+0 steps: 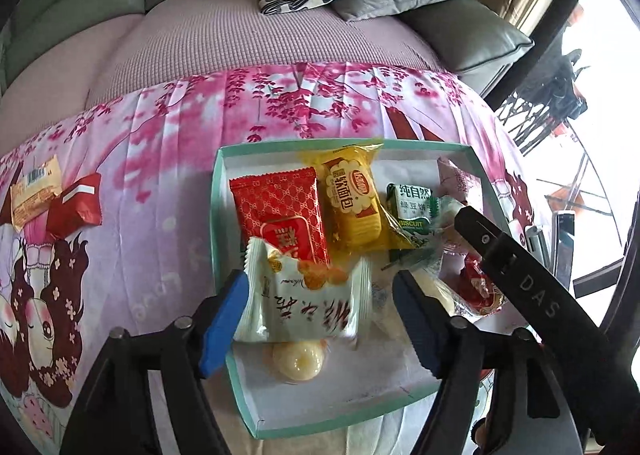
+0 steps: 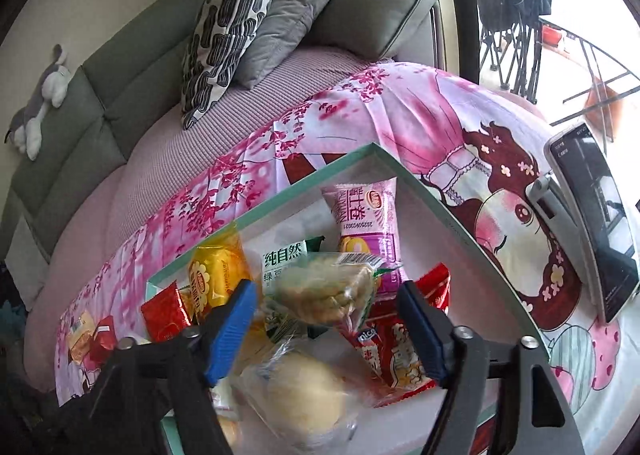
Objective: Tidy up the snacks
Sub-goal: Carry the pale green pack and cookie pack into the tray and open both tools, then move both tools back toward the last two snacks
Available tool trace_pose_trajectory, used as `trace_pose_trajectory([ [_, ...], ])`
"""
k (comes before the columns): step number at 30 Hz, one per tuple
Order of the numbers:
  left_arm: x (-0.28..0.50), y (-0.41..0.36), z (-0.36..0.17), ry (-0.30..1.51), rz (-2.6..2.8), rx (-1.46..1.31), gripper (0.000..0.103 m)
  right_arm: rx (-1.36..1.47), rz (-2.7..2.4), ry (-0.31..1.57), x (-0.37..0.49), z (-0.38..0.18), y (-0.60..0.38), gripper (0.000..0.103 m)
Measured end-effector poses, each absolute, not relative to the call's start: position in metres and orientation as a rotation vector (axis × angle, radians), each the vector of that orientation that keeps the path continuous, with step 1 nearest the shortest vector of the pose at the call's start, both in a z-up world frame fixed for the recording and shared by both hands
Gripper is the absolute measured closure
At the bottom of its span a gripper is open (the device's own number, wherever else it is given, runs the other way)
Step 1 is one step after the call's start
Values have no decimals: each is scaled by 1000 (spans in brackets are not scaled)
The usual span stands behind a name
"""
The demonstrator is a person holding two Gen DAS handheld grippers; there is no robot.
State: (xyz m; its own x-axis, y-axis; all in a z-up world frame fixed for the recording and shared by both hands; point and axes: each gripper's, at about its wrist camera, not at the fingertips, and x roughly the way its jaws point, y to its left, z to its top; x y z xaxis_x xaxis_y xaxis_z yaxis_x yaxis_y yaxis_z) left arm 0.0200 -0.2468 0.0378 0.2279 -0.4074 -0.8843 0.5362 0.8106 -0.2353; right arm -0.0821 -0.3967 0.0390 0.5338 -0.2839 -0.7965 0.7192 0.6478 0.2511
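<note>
In the left wrist view, a teal-rimmed box (image 1: pixel 218 215) is seen lying on a pink floral cloth (image 1: pixel 168 135) spread over a sofa. A red packet (image 1: pixel 280 211), a yellow bread packet (image 1: pixel 354 199) and a green biscuit packet (image 1: pixel 410 207) are laid side by side in the box. The left gripper (image 1: pixel 320 319) is spread wide; a white pastry packet (image 1: pixel 300 303) lies between its fingers, touching the left one only. Two further packets (image 1: pixel 52 203) lie on the cloth, well apart from the box.

In the right wrist view, the right gripper (image 2: pixel 328 331) is held released over the box (image 2: pixel 440 211). A clear-wrapped cake (image 2: pixel 328 291) is seen between its fingers, ungrasped. A pink packet (image 2: pixel 368 231) lies beyond it.
</note>
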Motion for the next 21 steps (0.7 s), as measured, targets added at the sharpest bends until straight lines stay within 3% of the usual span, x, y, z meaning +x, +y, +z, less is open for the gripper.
trace_pose_trajectory([
  [8, 45, -208, 42, 1172, -463, 55, 26, 546, -630, 824, -73, 41, -384, 11],
  [12, 62, -178, 37, 1193, -318, -5, 17, 499, -609, 830, -64, 43, -370, 2],
  [21, 81, -120, 17, 1251, -70, -159, 16, 357, -463, 865, -31, 43, -307, 0],
])
